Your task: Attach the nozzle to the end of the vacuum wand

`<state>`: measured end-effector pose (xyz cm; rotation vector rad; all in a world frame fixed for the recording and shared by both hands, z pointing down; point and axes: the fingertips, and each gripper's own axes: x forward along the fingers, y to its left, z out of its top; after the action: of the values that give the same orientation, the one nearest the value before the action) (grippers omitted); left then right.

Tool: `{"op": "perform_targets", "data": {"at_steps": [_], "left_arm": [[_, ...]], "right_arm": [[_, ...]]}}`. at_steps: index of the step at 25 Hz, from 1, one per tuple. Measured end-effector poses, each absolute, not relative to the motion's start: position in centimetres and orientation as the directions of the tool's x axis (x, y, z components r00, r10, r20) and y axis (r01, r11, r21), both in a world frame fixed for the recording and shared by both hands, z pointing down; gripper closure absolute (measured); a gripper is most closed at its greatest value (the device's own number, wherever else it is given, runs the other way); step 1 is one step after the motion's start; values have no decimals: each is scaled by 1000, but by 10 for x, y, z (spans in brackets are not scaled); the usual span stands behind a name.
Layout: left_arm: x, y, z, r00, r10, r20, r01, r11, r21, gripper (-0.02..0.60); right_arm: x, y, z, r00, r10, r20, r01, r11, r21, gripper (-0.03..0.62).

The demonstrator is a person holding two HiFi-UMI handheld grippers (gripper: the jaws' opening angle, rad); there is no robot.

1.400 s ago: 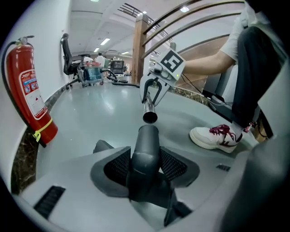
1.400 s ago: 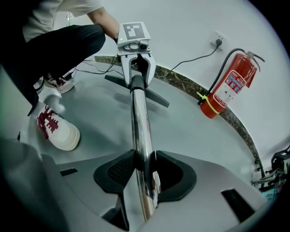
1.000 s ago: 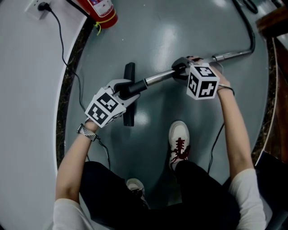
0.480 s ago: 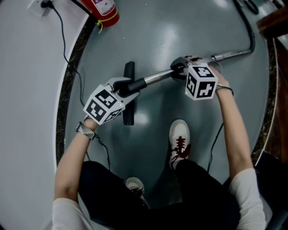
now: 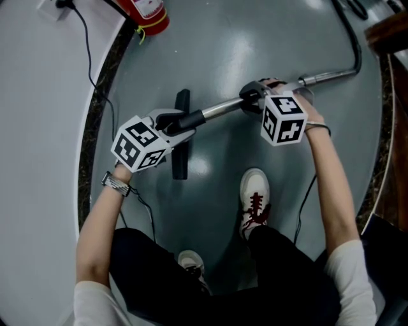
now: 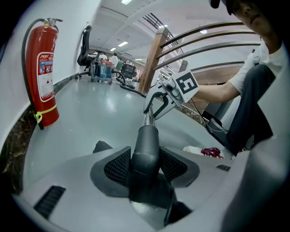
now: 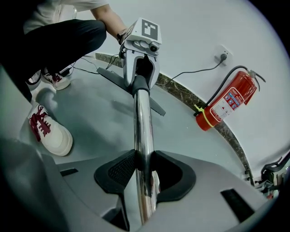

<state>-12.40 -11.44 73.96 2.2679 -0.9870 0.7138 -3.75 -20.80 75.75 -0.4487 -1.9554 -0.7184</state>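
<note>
The black floor nozzle (image 5: 182, 143) lies crosswise under the left end of the chrome vacuum wand (image 5: 223, 108). Its dark neck (image 6: 145, 149) sits between the pads of my left gripper (image 5: 180, 122), which is shut on it. The wand (image 7: 141, 127) runs straight from that neck to my right gripper (image 5: 255, 100), whose pads press on the chrome tube (image 7: 142, 170). The right jaws have just been closing a little on the tube. In the right gripper view the left gripper (image 7: 140, 59) stands at the wand's far end, over the nozzle (image 7: 113, 78). Whether neck and wand are fully seated is hidden by the left jaws.
A red fire extinguisher (image 5: 148, 14) stands by the curved wall, with a wall socket and cable (image 5: 86, 44) to its left. The wand bends into a black hose (image 5: 354, 44) at the upper right. The person's white shoe (image 5: 254, 197) rests on the grey floor below the wand.
My left gripper has rolled a little, so its marker cube has swung left and slightly up. The right gripper, wand and nozzle stay almost where they were.
</note>
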Motion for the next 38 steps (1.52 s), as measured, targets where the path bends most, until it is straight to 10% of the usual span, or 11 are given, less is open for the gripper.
{"op": "perform_targets", "data": {"at_steps": [20,38], "left_arm": [[-123,-113,742,620,-399,675,-731,-606,313,385],[-117,-118,753,482,-501,718,-699,-715,-30,391]], "right_arm": [[-35,-201,766,-460,-3,888,608,727,318,448],[-34,-207,763,-471,-10,882,580,750,319,448]]}}
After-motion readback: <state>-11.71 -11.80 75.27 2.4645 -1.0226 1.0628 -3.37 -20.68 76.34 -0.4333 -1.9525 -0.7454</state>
